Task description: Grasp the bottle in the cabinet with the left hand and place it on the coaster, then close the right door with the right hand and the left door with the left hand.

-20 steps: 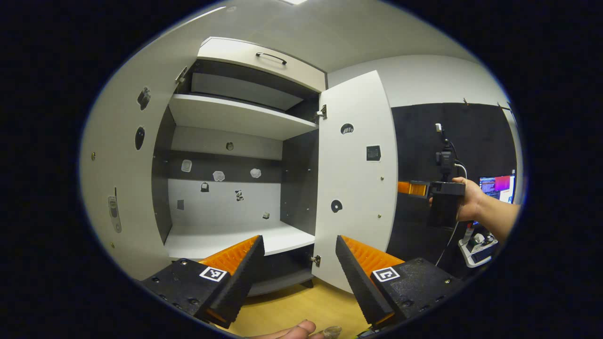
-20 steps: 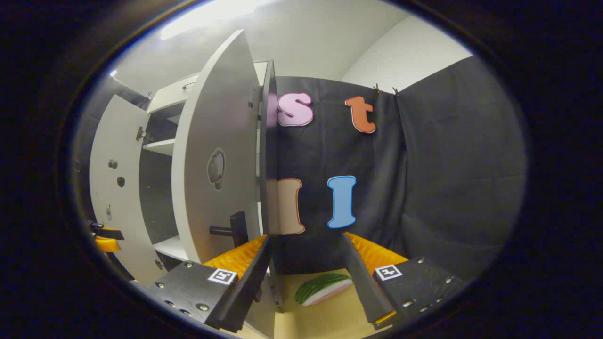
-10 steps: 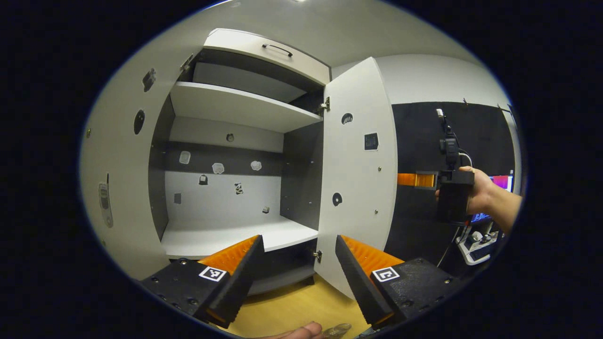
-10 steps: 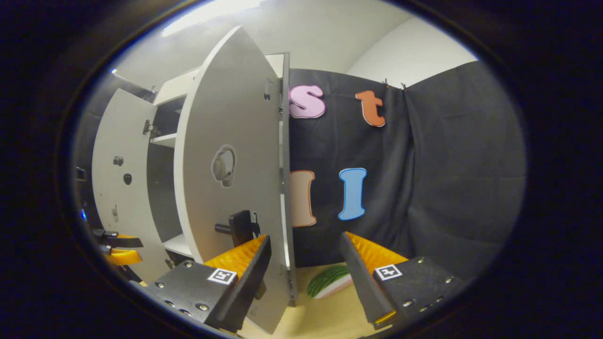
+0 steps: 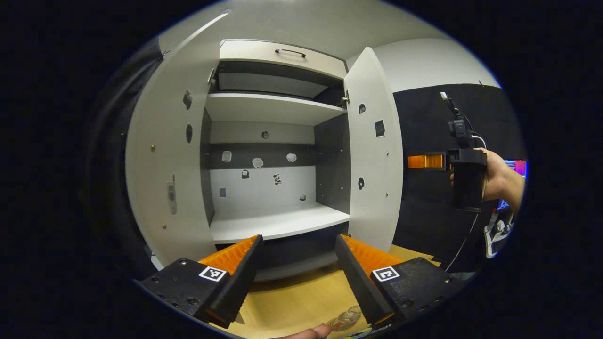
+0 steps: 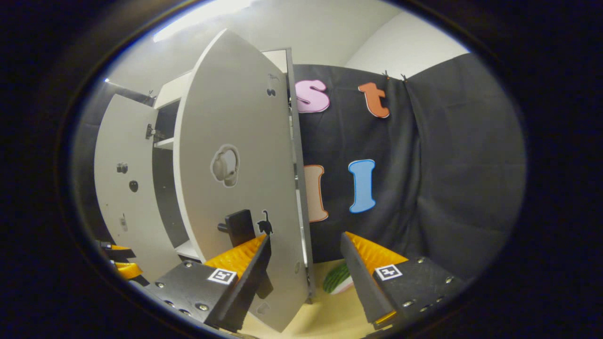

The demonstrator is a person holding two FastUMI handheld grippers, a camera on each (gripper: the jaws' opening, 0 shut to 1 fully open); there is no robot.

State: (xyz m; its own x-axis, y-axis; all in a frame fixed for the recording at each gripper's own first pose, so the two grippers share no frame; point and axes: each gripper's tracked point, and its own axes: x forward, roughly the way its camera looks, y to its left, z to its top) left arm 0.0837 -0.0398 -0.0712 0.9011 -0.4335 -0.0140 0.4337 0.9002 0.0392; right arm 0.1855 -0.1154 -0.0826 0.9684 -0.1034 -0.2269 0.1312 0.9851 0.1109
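At bottom edge, bottle (image 5: pixel 345 321) half cut off

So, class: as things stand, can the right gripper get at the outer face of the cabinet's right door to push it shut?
Probably yes. The right gripper is open and sits at the right door, whose outer face and black handle lie beside its left finger. Nothing stands between them.
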